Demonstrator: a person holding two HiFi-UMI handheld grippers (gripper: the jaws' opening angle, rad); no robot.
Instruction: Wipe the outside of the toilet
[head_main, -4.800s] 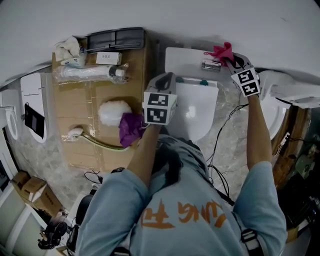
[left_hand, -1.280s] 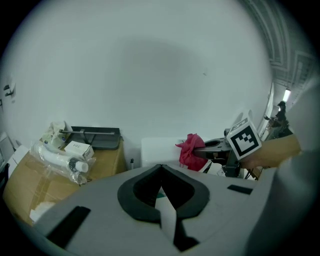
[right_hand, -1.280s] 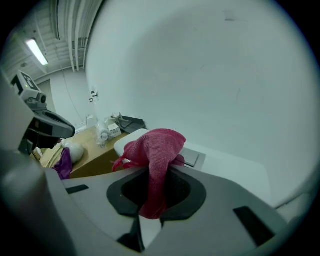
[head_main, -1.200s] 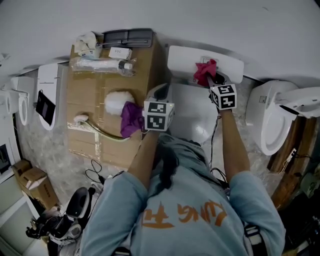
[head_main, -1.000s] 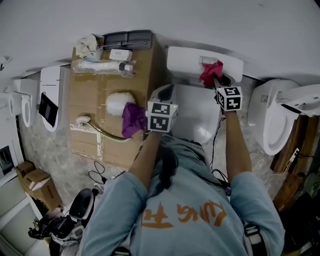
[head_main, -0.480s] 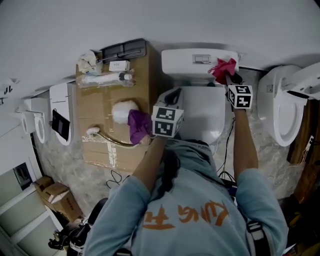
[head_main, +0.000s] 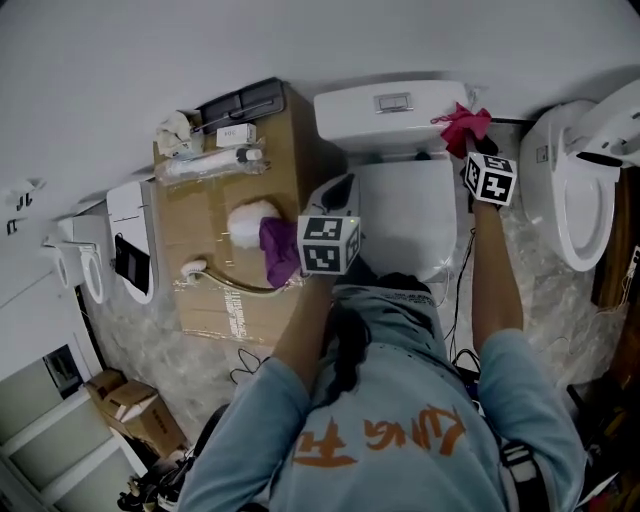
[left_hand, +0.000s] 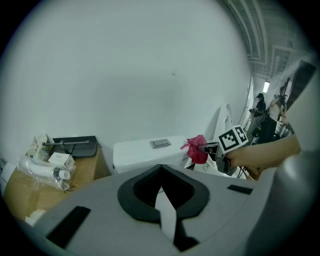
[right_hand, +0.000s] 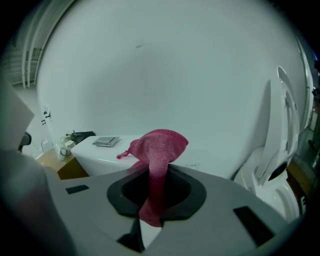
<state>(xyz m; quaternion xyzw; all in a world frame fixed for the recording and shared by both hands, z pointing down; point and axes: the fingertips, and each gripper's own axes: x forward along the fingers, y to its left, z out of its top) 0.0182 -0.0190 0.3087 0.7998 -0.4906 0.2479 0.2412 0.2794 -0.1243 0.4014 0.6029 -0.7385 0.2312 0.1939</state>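
The white toilet has its tank (head_main: 350, 118) against the wall and its lid (head_main: 405, 215) closed. My right gripper (head_main: 471, 141) is shut on a red cloth (head_main: 466, 124) at the right end of the tank top. In the right gripper view the red cloth (right_hand: 158, 145) bunches up out of the jaws (right_hand: 152, 176), with the tank (right_hand: 95, 152) at its left. My left gripper (head_main: 338, 186) hovers over the lid's left edge, shut with nothing in it. In the left gripper view its jaws (left_hand: 161, 170) face the tank (left_hand: 142, 154), the red cloth (left_hand: 198, 149) and the right gripper (left_hand: 212, 148).
A cardboard box (head_main: 215, 320) stands left of the toilet and bears a purple cloth (head_main: 278, 250), a white fluffy pad (head_main: 250, 218), a wrapped tube (head_main: 205, 163), a black tray (head_main: 240, 100) and a hose (head_main: 225, 287). Another toilet (head_main: 580, 190) stands at the right. Cables (head_main: 462, 290) lie on the floor.
My right gripper has carried the red cloth from the middle of the tank top to its right end. The left gripper has stayed over the lid's left edge.
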